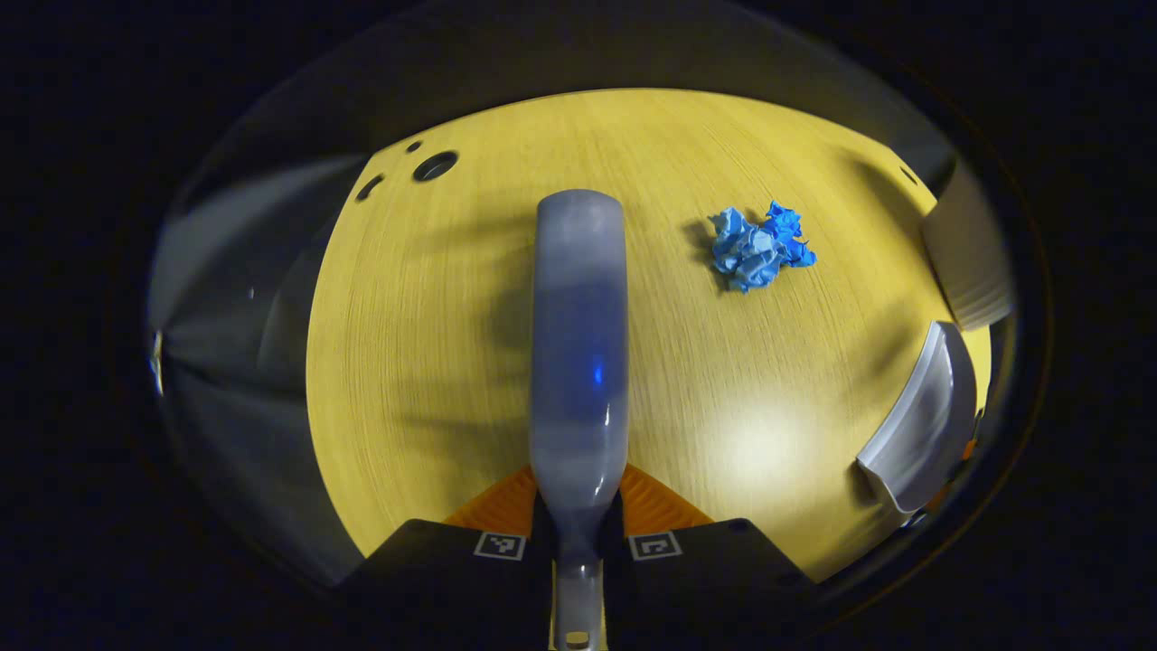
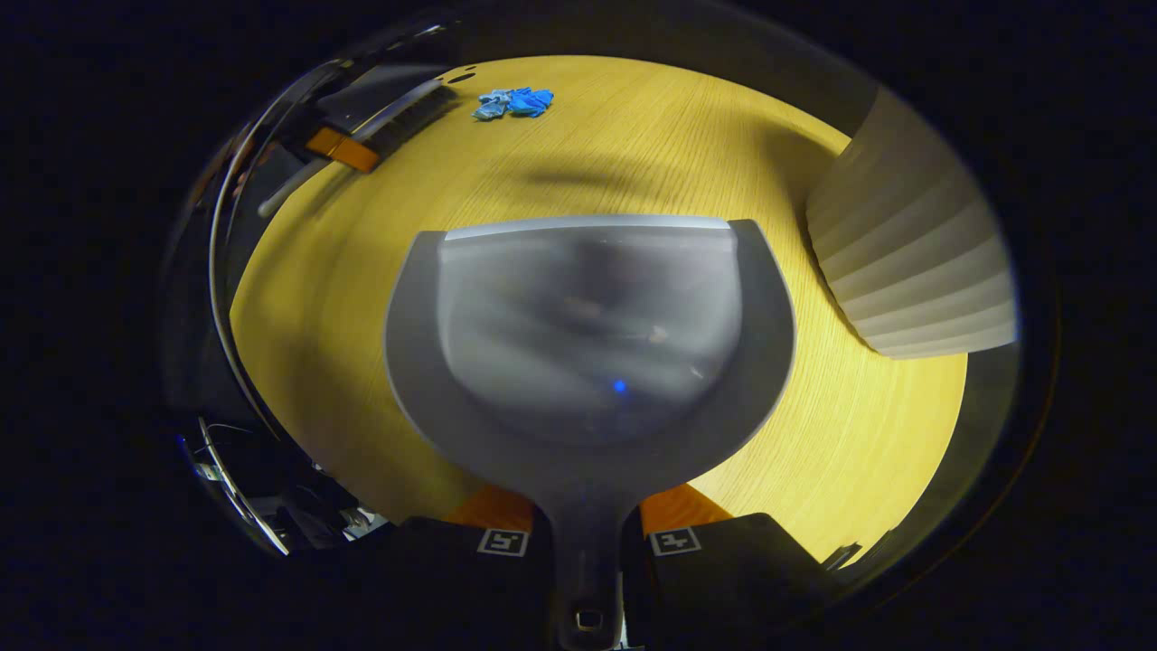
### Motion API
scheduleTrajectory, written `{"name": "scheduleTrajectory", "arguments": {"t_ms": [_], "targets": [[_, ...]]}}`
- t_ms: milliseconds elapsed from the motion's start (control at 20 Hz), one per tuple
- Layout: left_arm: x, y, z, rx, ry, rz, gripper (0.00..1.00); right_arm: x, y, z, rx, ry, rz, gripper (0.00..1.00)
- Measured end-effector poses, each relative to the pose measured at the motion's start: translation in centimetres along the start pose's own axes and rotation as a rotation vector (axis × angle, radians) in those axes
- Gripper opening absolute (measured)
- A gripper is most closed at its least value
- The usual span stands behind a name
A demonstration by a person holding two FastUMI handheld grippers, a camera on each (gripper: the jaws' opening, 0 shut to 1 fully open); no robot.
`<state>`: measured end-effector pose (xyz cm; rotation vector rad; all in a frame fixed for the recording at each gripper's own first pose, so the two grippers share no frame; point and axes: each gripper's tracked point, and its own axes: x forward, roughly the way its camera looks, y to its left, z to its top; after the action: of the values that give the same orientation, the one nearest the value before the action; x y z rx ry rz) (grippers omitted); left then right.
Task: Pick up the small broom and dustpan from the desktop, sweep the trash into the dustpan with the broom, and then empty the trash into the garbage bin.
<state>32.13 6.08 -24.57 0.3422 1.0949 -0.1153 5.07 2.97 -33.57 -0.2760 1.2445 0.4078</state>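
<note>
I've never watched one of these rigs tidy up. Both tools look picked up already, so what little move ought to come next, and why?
Probably bring the dustpan over beside the crumpled blue paper. The left gripper grips the broom, the right gripper grips the dustpan's handle, and the pan is empty. The paper lies far across the desktop from it, so sweeping can't catch it yet.

Garbage bin [image 2: 913,262] cut off at the right; broom [image 1: 578,344] bristles hidden beneath its back.
</note>
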Motion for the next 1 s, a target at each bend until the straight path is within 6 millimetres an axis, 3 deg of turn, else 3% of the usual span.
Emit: {"name": "scheduleTrajectory", "arguments": {"t_ms": [200, 300, 400, 500, 650, 750, 850, 900, 1000], "targets": [[1.4, 0.5, 5.1, 0.243, 0.036, 0.049, 0.27, 0.0, -1.5, 0.2, -0.044, -0.004, -0.005, 0.34], [2.7, -0.5, 7.0, 0.364, 0.031, 0.058, 0.28, 0.1, -1.8, 0.4, -0.041, -0.010, 0.001, 0.34], [2.5, -2.0, 8.8, 0.489, 0.019, 0.021, 0.27, 0.0, -1.8, 0.3, -0.046, -0.013, 0.016, 0.34], [2.2, -4.3, 9.4, 0.585, 0.021, -0.037, 0.27, 0.0, -1.9, 0.4, -0.053, -0.023, 0.031, 0.34], [0.7, -10.0, 8.5, 0.664, 0.029, -0.190, 0.27, 0.4, -2.3, 0.4, -0.081, -0.030, 0.029, 0.34], [-0.8, -13.2, 6.8, 0.699, 0.044, -0.242, 0.27, 0.9, -1.9, 0.8, -0.094, -0.044, 0.034, 0.34], [-2.1, -16.3, 4.4, 0.681, 0.073, -0.317, 0.29, 0.3, -1.3, 0.4, -0.101, -0.051, 0.050, 0.34], [-2.8, -18.9, 2.6, 0.668, 0.089, -0.375, 0.27, 0.2, -1.2, 0.2, -0.118, -0.059, 0.048, 0.34], [-3.9, -21.1, 0.1, 0.706, 0.118, -0.433, 0.27, 0.3, -1.0, 0.0, -0.143, -0.062, 0.040, 0.34]]}}
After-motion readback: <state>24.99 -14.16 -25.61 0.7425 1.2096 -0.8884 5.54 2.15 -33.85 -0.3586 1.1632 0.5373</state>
